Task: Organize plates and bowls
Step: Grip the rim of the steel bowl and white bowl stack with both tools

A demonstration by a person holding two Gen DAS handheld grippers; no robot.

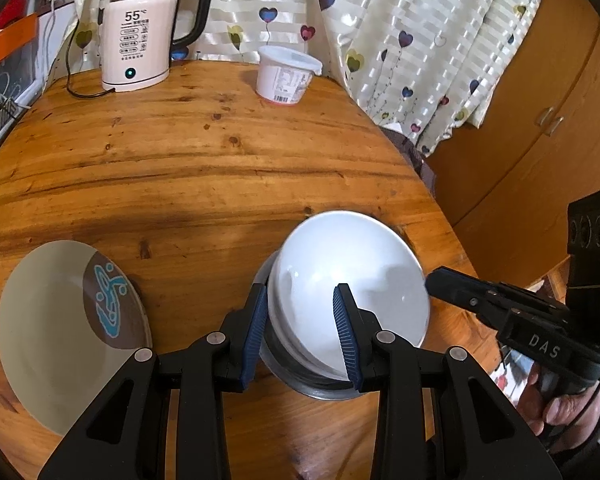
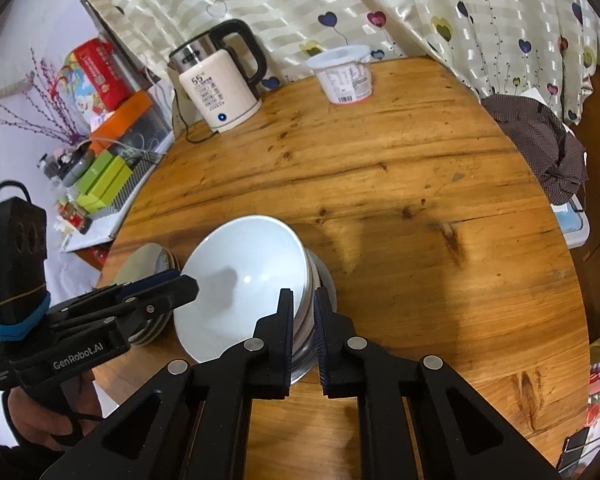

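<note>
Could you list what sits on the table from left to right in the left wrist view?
Plate with a blue pattern → kettle at the back → white tub at the back → white bowl stacked on a steel bowl.

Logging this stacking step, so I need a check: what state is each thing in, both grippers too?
White bowl: tilted, nested in the stack, gripped at both rims.
Steel bowl: upright, bottom of the stack.
Plate: flat on the table, untouched.
Kettle: upright, lid shut, light on.
Tub: upright, lidded.
Left gripper: shut on white bowl.
Right gripper: shut on white bowl.
</note>
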